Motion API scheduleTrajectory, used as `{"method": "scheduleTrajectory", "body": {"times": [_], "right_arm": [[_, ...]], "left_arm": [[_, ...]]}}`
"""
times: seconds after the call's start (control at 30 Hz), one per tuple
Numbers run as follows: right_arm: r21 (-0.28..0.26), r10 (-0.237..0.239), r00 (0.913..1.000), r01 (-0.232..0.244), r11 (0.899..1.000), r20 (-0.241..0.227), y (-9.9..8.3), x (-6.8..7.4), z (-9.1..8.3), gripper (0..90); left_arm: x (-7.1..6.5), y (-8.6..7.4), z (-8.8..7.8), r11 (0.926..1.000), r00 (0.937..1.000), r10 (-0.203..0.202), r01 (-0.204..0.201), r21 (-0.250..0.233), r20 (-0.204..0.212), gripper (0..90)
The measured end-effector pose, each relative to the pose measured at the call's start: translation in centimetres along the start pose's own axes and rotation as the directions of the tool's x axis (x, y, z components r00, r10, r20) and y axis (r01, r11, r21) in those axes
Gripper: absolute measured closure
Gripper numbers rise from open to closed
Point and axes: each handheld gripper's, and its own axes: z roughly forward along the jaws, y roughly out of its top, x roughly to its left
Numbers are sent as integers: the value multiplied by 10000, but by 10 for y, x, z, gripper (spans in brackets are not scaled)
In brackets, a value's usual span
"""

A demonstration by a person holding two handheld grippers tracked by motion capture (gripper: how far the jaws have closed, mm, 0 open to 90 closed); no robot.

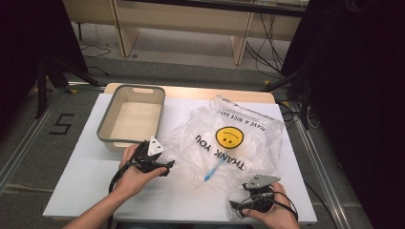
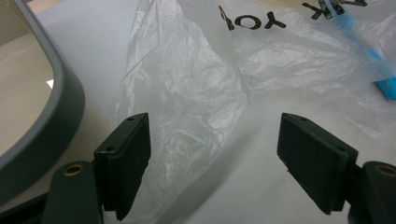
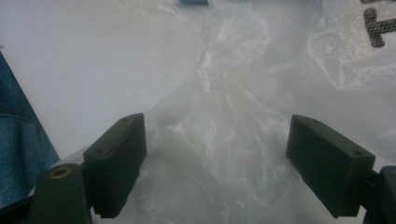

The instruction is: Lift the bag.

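A crumpled clear plastic bag (image 1: 229, 143) printed with a yellow smiley and "THANK YOU" lies on the white table (image 1: 86, 181). A slim blue object (image 1: 213, 170) lies inside it. My left gripper (image 1: 168, 166) sits at the bag's left edge. In the left gripper view its jaws stand open (image 2: 212, 158), with loose bag film (image 2: 191, 98) lying between them and untouched by the pads. My right gripper (image 1: 235, 206) is at the bag's near right corner. Its jaws are wide open (image 3: 215, 163) around a bunched fold of the bag (image 3: 224, 112) without pressing it.
An empty grey bin (image 1: 106, 125) stands at the table's back left, close to my left gripper (image 2: 56, 116). The blue object (image 2: 376, 65) lies off to the right of the left jaws. The table's front edge runs just behind the right hand.
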Motion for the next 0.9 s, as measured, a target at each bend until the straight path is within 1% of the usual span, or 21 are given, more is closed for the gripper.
{"method": "scheduleTrajectory", "body": {"times": [0.03, 0.1, 0.17, 0.2, 0.23, 0.3, 0.33, 0.47, 0.53, 0.57, 0.67, 0.73, 0.77, 0.8, 0.83, 0.9], "right_arm": [[79, -34, 10000, 33, 10000, 23, 0, 0, 1, 211], [227, -88, 10000, 88, 9997, 23, -2, 1, 2, 206], [202, -112, 9999, 111, 9997, 50, -2, 1, 2, 207], [224, -145, 9999, 144, 9996, 62, -2, 1, 2, 210], [255, -189, 9997, 186, 9995, 119, -2, 1, 2, 220], [363, -407, 9987, 396, 9986, 297, -2, 2, 2, 235], [411, -486, 9983, 473, 9980, 314, -2, 3, 2, 237], [401, -505, 9982, 492, 9980, 308, -2, 2, 2, 242], [414, -540, 9981, 527, 9978, 300, -2, 2, 2, 243], [413, -567, 9979, 555, 9976, 299, -2, 2, 2, 243], [371, -574, 9980, 563, 9977, 279, -3, 1, 2, 253], [379, -612, 9977, 600, 9975, 300, -3, 1, 2, 260], [384, -617, 9976, 605, 9974, 320, -3, 1, 2, 267], [395, -598, 9976, 584, 9975, 335, -3, 1, 2, 277], [412, -580, 9977, 565, 9976, 357, -3, 2, 1, 295], [485, -576, 9976, 557, 9973, 374, -2, 1, 0, 336]], "left_arm": [[1, 0, 0, 9999, 10000, 82, -82, 110, -39, 257], [0, -2, 2, 9998, 10000, 29, -27, 194, -88, 257], [0, -3, 4, 9994, 9998, 108, -101, 326, -190, 257], [1, -4, 5, 9987, 9994, 268, -257, 443, -235, 257], [0, -5, 7, 9987, 9992, 232, -218, 468, -312, 258], [1, -7, 11, 9973, 9986, 319, -290, 678, -423, 260], [1, -8, 12, 9970, 9986, 295, -263, 722, -438, 262], [-3, -8, 19, 9952, 9977, 500, -459, 867, -456, 259], [-3, -7, 22, 9929, 9960, 679, -617, 1017, -580, 259], [-3, -8, 25, 9922, 9956, 671, -597, 1093, -658, 262], [-2, -8, 31, 9909, 9965, 433, -337, 1301, -720, 277], [1, -8, 33, 9916, 9978, 103, -18, 1292, -651, 276], [2, -8, 33, 9912, 9983, 20, 57, 1326, -585, 281], [4, -9, 33, 9908, 9985, -245, 306, 1317, -479, 287], [5, -9, 33, 9889, 9979, -542, 586, 1368, -357, 298], [10, -10, 34, 9819, 9927, -1206, 1197, 1471, -29, 339]]}}
